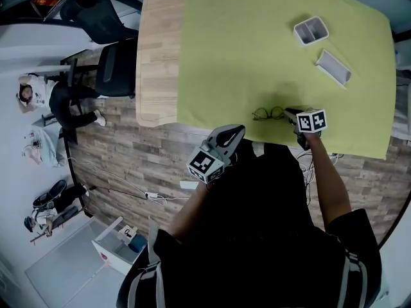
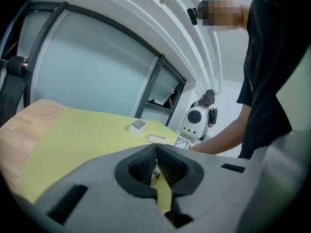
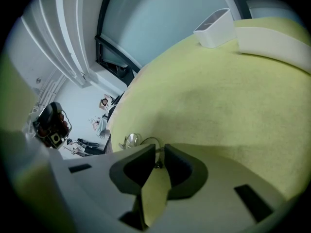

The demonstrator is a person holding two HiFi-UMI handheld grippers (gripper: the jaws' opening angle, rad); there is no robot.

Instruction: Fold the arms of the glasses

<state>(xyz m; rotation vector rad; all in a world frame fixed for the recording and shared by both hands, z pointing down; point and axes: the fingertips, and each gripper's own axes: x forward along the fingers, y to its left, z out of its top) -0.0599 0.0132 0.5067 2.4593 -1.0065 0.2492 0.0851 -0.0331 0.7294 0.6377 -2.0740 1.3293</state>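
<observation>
The thin-framed glasses (image 1: 268, 113) lie near the front edge of the yellow-green cloth (image 1: 257, 50). My right gripper (image 1: 291, 115) is at their right end. In the right gripper view its jaws (image 3: 159, 153) are closed to a narrow gap around the end piece of the glasses (image 3: 146, 142), and both lenses show just beyond the tips. My left gripper (image 1: 236, 132) hangs in front of the table edge, left of and below the glasses, apart from them. In the left gripper view its pads (image 2: 156, 153) touch with nothing between them.
A white open box (image 1: 311, 31) and a white flat lid (image 1: 333, 67) sit at the far right of the cloth. Bare wood tabletop (image 1: 157, 56) shows on the left, with an office chair (image 1: 106, 56) beside it. Cables lie on the floor below the table edge.
</observation>
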